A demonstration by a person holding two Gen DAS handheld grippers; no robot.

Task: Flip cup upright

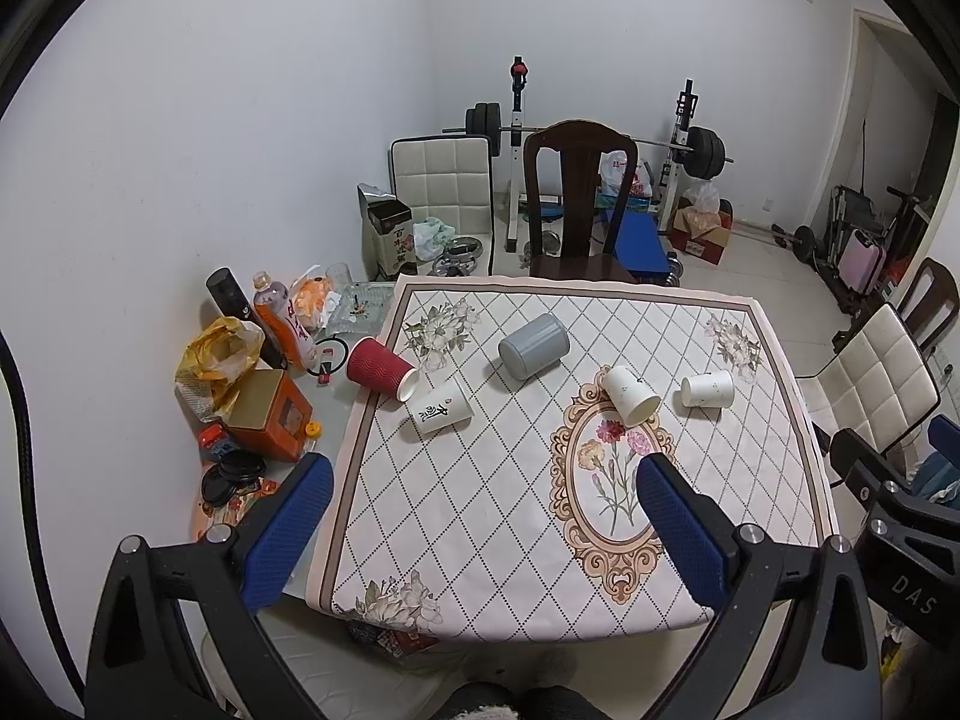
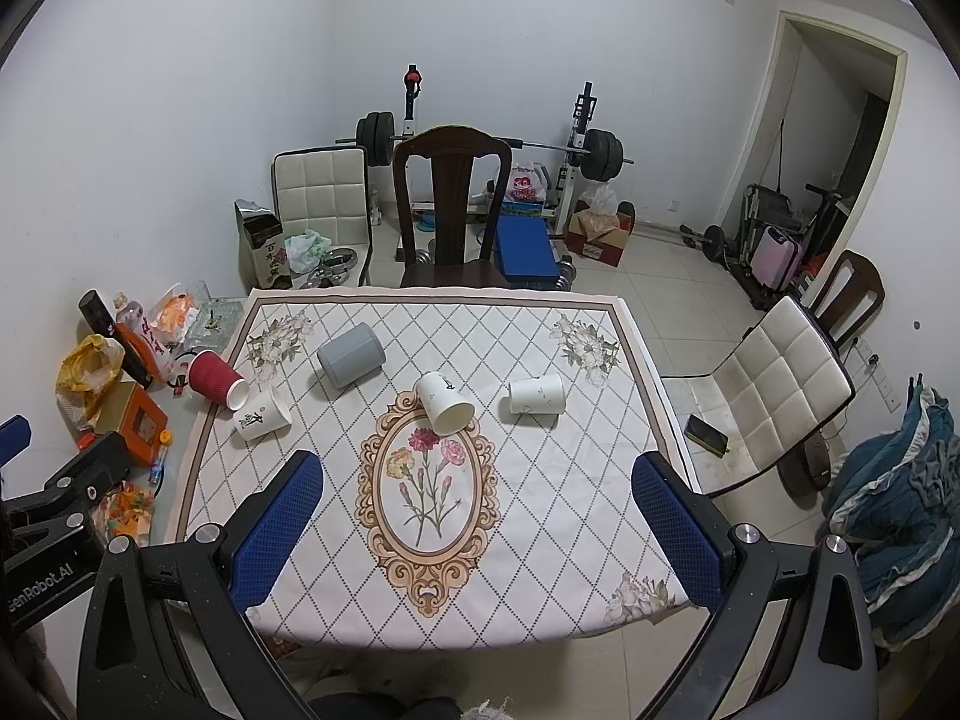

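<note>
Five cups lie on their sides across the tablecloth's (image 2: 540, 540) far half — red cup (image 1: 379, 368) at the left edge — both grippers (image 1: 480, 516) (image 2: 474, 504) wide apart, holding nothing.

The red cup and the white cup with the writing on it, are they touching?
Cannot tell. In both wrist views the red cup's rim meets the written cup's edge with no visible gap, but overlap could cause that.
</note>
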